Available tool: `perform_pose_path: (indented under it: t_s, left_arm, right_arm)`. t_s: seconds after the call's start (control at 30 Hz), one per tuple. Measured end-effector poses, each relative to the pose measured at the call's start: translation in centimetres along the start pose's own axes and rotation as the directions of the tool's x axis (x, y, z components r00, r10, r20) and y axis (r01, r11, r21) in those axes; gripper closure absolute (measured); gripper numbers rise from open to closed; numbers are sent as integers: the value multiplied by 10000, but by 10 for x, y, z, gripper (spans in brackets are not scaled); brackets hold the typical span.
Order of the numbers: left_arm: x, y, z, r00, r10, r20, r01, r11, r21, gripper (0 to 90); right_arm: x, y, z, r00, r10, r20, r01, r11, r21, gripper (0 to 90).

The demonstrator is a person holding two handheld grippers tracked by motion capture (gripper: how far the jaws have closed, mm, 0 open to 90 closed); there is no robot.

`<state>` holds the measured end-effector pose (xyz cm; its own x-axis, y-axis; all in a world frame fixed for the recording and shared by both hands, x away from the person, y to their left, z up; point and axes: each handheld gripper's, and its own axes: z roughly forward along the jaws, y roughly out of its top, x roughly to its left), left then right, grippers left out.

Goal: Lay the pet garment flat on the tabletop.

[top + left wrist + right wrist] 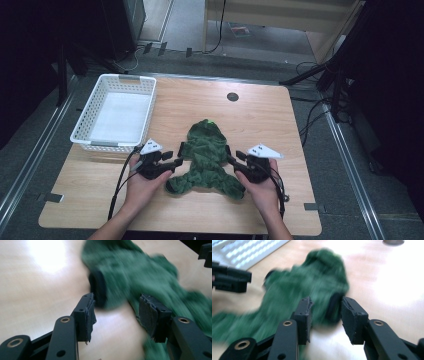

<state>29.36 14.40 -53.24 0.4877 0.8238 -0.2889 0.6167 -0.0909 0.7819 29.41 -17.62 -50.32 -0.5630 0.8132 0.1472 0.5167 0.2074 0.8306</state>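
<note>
Forearms come in from the near edge of the table [260,105] in the high view, each hand carrying a gripper. A small green garment [207,157] with black cuffs lies spread flat between them, hood end pointing away, probably laid out so both sleeves can be reached at once. Left gripper [176,159] sits just beside the left sleeve, right gripper [235,157] just beside the right one. A white basket [116,111] stands apart at the far left corner, likely where the garment will end up

Looking along the left gripper [116,312], its jaws stand partly apart with bare tabletop between them; nothing is held. A black cuff [98,288] lies just past the left-hand pad, and the green garment [140,272] runs off behind the other pad

Along the right gripper [325,315], the jaws are also partly apart and grasp nothing. Another black cuff [334,306] sits just ahead of the gap, close to the right-hand pad, with the garment [312,277] stretching away beyond; I can't tell if the pad touches it
</note>
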Motion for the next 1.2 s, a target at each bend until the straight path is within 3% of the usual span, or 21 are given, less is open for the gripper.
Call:
perform_pose_path:
  t_s: [0.1,0.2,0.3,0.4,0.47,0.5,0.6,0.7,0.77,0.87,0.93,1.0,1.07,1.2]
  left_arm:
    - [0,12,16,9987,-12,-508,11,10000,-30,470]
    - [2,17,31,9956,-45,-939,64,9998,197,481]
    - [8,16,39,9935,-384,-1070,446,9974,569,519]
    - [9,14,42,9945,-272,-1010,353,9962,794,589]
    - [8,14,43,9948,-236,-992,317,9962,814,651]
    - [8,15,44,9950,-307,-950,381,9962,777,678]
    - [10,18,49,9934,-465,-1047,544,9958,733,715]
    - [14,24,53,9908,-761,-1118,822,9953,507,712]
    - [15,26,51,9908,-899,-1010,929,9954,252,646]
    - [11,26,39,9959,-440,-787,443,9990,16,548]
    - [9,23,28,9971,-134,-748,124,9998,-133,527]
    - [7,19,16,9978,-97,-656,72,9992,-389,518]
    - [6,12,6,9991,-35,-426,21,9995,-324,511]
    - [3,-9,-11,9996,293,-31,-292,9996,54,503]
  right_arm:
    - [-10,21,29,9996,261,101,-263,9994,235,585]
    - [-23,31,64,9974,166,701,-235,9950,975,579]
    - [-35,33,90,9945,835,628,-911,9872,1306,621]
    - [-36,34,103,9973,413,614,-507,9856,1614,725]
    - [-36,34,108,9950,4,999,-172,9858,1673,814]
    - [-38,34,111,9939,94,1098,-278,9856,1667,851]
    - [-46,38,120,9920,416,1189,-583,9883,1407,882]
    - [-49,47,128,9924,246,1205,-400,9911,1270,850]
    - [-47,51,128,9941,390,1011,-490,9940,981,700]
    - [-42,56,116,9961,445,767,-497,9965,672,555]
    - [-37,56,101,9961,366,804,-395,9986,356,511]
    - [-32,51,82,9952,376,908,-383,9992,60,484]
    - [-24,43,63,9963,259,822,-253,9996,-80,472]
    - [-3,15,27,9992,-270,283,264,9994,212,454]
